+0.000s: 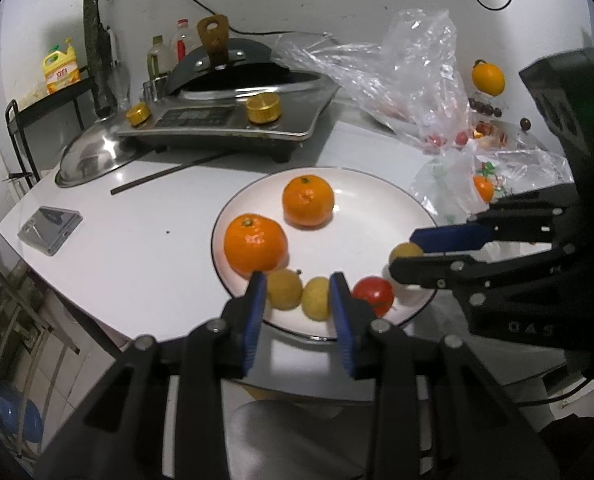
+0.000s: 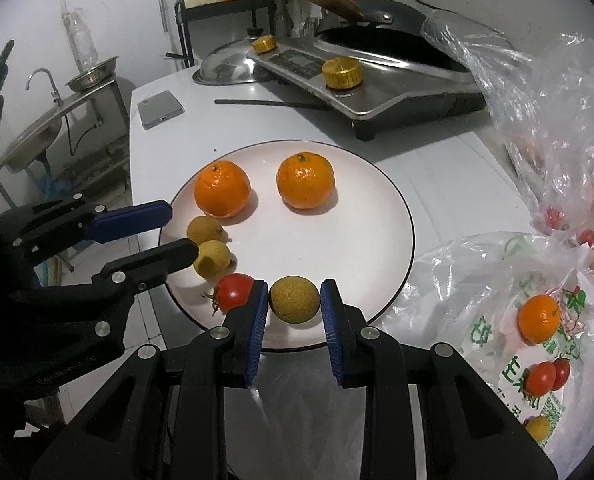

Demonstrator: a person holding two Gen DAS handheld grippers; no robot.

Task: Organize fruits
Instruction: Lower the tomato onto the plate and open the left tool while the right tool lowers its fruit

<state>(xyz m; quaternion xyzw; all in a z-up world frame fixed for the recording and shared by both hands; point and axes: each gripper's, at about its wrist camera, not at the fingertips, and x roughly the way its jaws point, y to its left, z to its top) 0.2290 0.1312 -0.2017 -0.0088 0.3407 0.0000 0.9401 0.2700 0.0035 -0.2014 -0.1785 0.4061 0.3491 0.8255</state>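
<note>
A white plate (image 2: 377,208) sits on a white worktop (image 2: 449,176), and the right gripper (image 2: 295,300) reaches over its near rim. Its jaws are narrow, with a small round yellow-brown fruit (image 2: 295,299) squarely between the blue pads, apparently pinched and low over the plate. The fruit is round, with no long axis to line up.

A red tomato (image 2: 235,292) lies just left of it, then two more yellow-brown fruits (image 2: 211,258) curving along the rim, and two oranges (image 2: 305,180) further back.

The left gripper (image 1: 297,300) hovers at the plate's left edge; its jaws look narrowly parted and empty.

Plastic bags (image 2: 537,320) of fruit lie to the right. A cooker (image 2: 377,76) stands behind.
</note>
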